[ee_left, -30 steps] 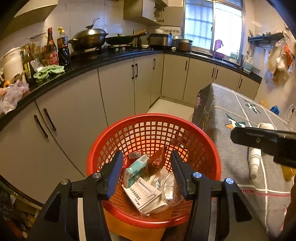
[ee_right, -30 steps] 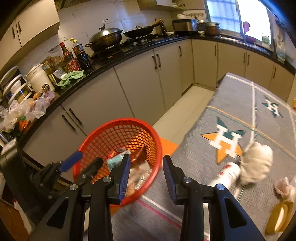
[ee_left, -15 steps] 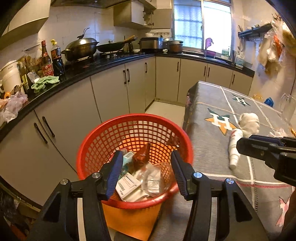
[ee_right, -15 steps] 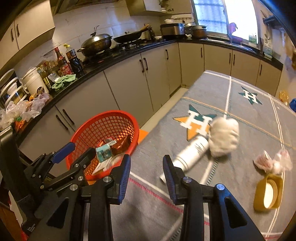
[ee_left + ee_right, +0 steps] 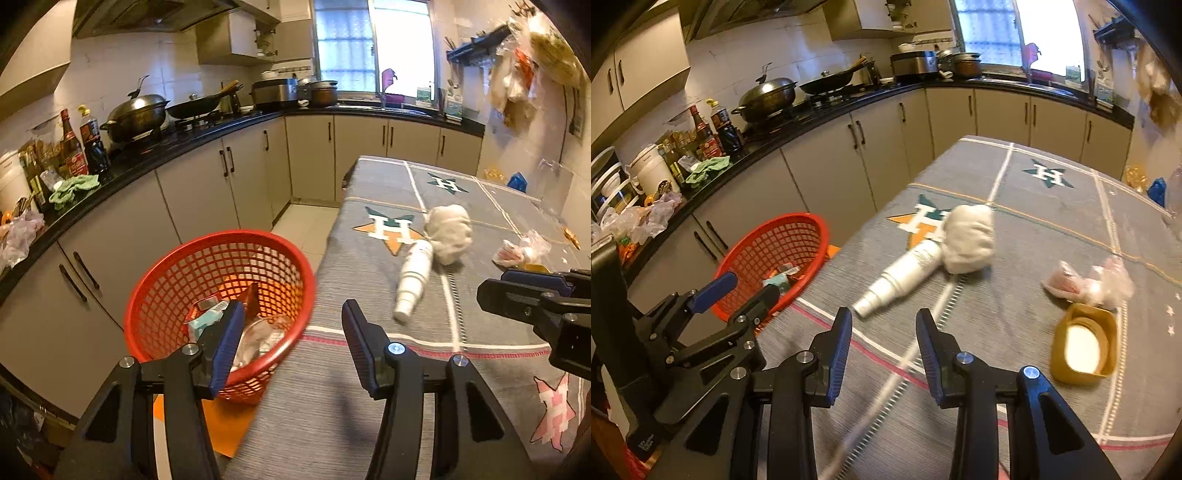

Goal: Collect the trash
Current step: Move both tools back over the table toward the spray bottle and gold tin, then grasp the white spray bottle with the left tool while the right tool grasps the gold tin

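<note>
Kitchen desk (image 5: 1034, 369): my claws, both open and empty, swung from red basket (image 5: 221, 251) toward white bottle (image 5: 905, 273); next pickup.

Daylight pours through the window (image 5: 373, 48) far ahead of both grippers, blown out to white glare. The rest of the kitchen sits in a dimmer, warm yellowish cast. Fisheye bending curves the counter (image 5: 184, 142) and cabinets, and dark vignetting fills the corners. Motion blur smears the tablecloth (image 5: 1015, 295) and the red basket (image 5: 221, 295) close ahead.
</note>
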A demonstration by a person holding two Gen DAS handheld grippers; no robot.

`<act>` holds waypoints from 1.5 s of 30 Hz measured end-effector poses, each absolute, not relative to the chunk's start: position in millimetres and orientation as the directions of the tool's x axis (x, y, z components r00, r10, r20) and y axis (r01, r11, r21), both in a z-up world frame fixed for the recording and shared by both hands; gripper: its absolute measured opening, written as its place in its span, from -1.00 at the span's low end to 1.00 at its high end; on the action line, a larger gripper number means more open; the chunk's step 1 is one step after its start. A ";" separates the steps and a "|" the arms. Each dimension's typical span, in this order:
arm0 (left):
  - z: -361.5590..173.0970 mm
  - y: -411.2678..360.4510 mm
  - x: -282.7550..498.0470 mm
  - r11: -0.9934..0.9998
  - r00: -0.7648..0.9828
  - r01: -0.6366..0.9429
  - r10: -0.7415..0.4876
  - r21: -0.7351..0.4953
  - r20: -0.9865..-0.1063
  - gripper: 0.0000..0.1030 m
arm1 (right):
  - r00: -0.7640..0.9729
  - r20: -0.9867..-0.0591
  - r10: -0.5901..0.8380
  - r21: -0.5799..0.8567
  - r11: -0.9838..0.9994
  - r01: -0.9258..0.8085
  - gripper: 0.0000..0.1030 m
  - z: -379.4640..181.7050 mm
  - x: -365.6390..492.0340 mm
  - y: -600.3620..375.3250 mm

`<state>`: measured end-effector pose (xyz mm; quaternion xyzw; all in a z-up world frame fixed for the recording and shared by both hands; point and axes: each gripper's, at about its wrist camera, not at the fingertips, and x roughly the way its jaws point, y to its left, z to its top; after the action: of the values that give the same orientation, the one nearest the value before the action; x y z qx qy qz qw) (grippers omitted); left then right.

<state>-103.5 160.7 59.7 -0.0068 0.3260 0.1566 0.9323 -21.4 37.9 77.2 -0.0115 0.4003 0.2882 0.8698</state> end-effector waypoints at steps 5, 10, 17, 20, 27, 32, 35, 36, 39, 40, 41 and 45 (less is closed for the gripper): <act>61.5 141.7 -101.7 0.957 0.745 -0.266 0.280 0.115 -0.606 0.06 | 0.534 -0.701 0.472 0.194 0.847 -0.495 -0.24 78.5 -26.1 18.0; 61.7 126.9 -99.3 0.963 0.746 -0.234 0.264 0.130 -0.612 0.09 | 0.549 -0.697 0.462 0.204 0.861 -0.466 -0.24 80.2 -25.5 -10.0; 56.9 118.3 -92.1 0.972 0.726 -0.199 0.230 0.122 -0.648 0.12 | 0.623 -0.673 0.399 0.252 0.915 -0.314 -0.24 90.5 -4.6 -87.4; 55.3 115.1 -87.5 0.976 0.716 -0.187 0.212 0.110 -0.665 0.12 | 0.629 -0.693 0.352 0.251 0.936 -0.248 -0.24 86.5 7.5 -114.5; 55.5 112.8 -72.5 0.985 0.695 -0.158 0.163 0.072 -0.700 0.12 | 0.555 -0.749 0.363 0.304 0.932 -0.200 -0.24 59.5 34.2 -141.9; 57.5 113.9 -62.2 0.986 0.686 -0.151 0.152 0.065 -0.712 0.13 | 0.517 -0.768 0.379 0.326 0.925 -0.195 -0.24 40.4 44.1 -141.3; 57.3 112.7 -56.6 0.987 0.681 -0.145 0.148 0.067 -0.717 0.14 | 0.503 -0.779 0.374 0.317 0.927 -0.200 -0.27 31.5 47.7 -136.7; 56.8 111.5 -54.2 0.988 0.679 -0.142 0.147 0.068 -0.719 0.15 | 0.499 -0.783 0.372 0.312 0.928 -0.202 -0.31 29.0 48.5 -134.4; 55.3 108.1 -46.2 0.989 0.672 -0.132 0.144 0.073 -0.726 0.16 | 0.485 -0.795 0.365 0.299 0.931 -0.210 -0.44 21.7 50.8 -129.1; 54.8 106.9 -42.6 0.989 0.671 -0.130 0.142 0.074 -0.728 0.18 | 0.484 -0.798 0.359 0.291 0.933 -0.212 -0.54 19.5 51.0 -128.0; 54.1 106.2 -39.6 0.989 0.669 -0.128 0.140 0.073 -0.730 0.23 | 0.485 -0.800 0.354 0.285 0.935 -0.212 -0.58 17.6 51.4 -128.3; 49.0 101.2 -21.7 0.991 0.652 -0.117 0.129 0.069 -0.748 0.26 | 0.511 -0.791 0.337 0.265 0.941 -0.211 -0.84 16.6 50.1 -131.0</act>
<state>-21.7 101.2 49.0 0.0071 0.4119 0.0676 0.9087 50.1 -131.0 16.6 0.0674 0.4684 0.1582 0.8666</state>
